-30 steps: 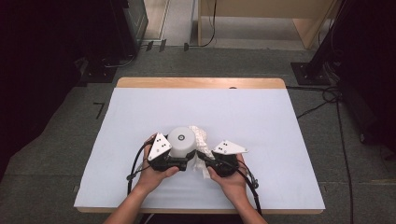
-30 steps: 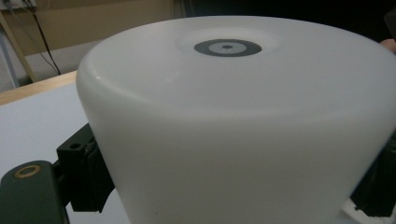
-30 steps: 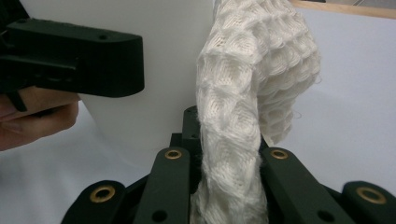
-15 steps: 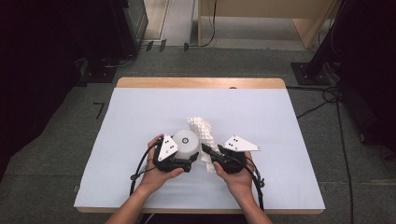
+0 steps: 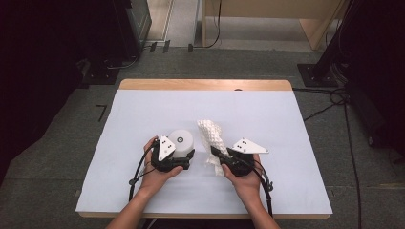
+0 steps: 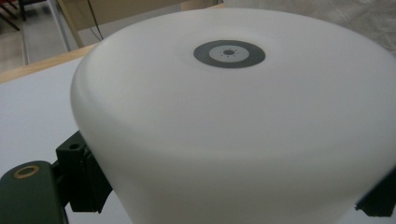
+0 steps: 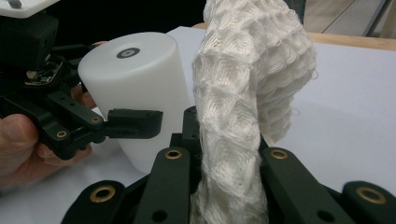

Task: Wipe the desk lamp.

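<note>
Pulled apart since the earlier frame: left gripper (image 5: 184, 157) is clamping the cylinder (image 5: 181, 141); right gripper (image 5: 216, 155), jaws pinched tight, is drawing the mesh sleeve (image 5: 212, 138) away beside it, apparently unwrapping it.

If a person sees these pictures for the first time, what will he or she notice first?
Probably the white cylinder with a dark ring on its top, standing near the middle of the pale table and clamped between the jaws of the left gripper. Just to its right, a white knitted mesh sleeve rises from the shut jaws of the right gripper. Both hands come in from the near edge.
</note>
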`<action>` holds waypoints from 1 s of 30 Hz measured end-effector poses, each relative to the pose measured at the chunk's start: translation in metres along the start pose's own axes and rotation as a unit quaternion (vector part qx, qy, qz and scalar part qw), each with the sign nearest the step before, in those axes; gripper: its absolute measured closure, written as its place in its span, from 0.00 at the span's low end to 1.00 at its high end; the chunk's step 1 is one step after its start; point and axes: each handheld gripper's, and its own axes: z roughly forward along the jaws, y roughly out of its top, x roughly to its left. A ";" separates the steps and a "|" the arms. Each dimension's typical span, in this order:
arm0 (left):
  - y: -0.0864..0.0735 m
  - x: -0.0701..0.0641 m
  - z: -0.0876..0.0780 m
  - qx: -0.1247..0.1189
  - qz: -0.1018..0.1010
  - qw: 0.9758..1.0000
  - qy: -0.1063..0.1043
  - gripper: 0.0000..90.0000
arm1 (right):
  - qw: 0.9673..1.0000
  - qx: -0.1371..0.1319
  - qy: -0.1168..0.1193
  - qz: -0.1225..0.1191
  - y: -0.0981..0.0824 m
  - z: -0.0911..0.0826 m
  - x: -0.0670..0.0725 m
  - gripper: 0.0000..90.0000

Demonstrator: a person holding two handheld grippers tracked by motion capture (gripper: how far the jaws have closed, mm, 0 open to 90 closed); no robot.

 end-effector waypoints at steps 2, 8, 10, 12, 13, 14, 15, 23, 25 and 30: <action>-0.001 0.001 -0.001 0.000 -0.002 1.000 -0.001 0.09 | 1.000 0.002 -0.001 0.002 -0.001 0.000 0.000 0.88; -0.002 -0.001 -0.008 -0.016 -0.022 0.999 0.018 0.02 | 1.000 0.006 -0.001 0.003 -0.003 0.001 -0.002 0.88; -0.005 -0.004 -0.011 -0.014 -0.029 0.999 0.033 0.02 | 1.000 0.009 -0.001 0.004 -0.004 0.003 -0.003 0.88; -0.005 -0.007 -0.011 -0.007 -0.038 0.998 0.048 0.02 | 1.000 0.010 0.000 0.004 -0.005 0.005 -0.003 0.88; -0.005 -0.008 -0.010 -0.002 -0.047 0.997 0.054 0.02 | 1.000 0.009 0.000 0.005 -0.005 0.005 -0.003 0.88; -0.004 -0.011 -0.009 0.003 -0.051 0.997 0.064 0.02 | 1.000 0.012 0.001 0.008 -0.005 0.005 -0.003 0.88; -0.004 -0.014 -0.006 0.008 -0.051 0.996 0.076 0.02 | 1.000 0.011 0.001 0.006 -0.006 0.006 -0.004 0.88; -0.003 -0.015 -0.002 0.014 -0.043 0.997 0.069 0.09 | 1.000 0.017 0.003 0.004 -0.008 0.009 -0.003 0.88; -0.002 -0.007 -0.007 -0.003 -0.042 0.998 0.035 0.09 | 1.000 0.019 0.004 0.003 -0.008 0.011 -0.002 0.88; 0.006 0.019 -0.025 -0.056 -0.079 0.990 -0.098 0.09 | 1.000 0.021 0.013 -0.002 -0.008 0.012 0.005 0.88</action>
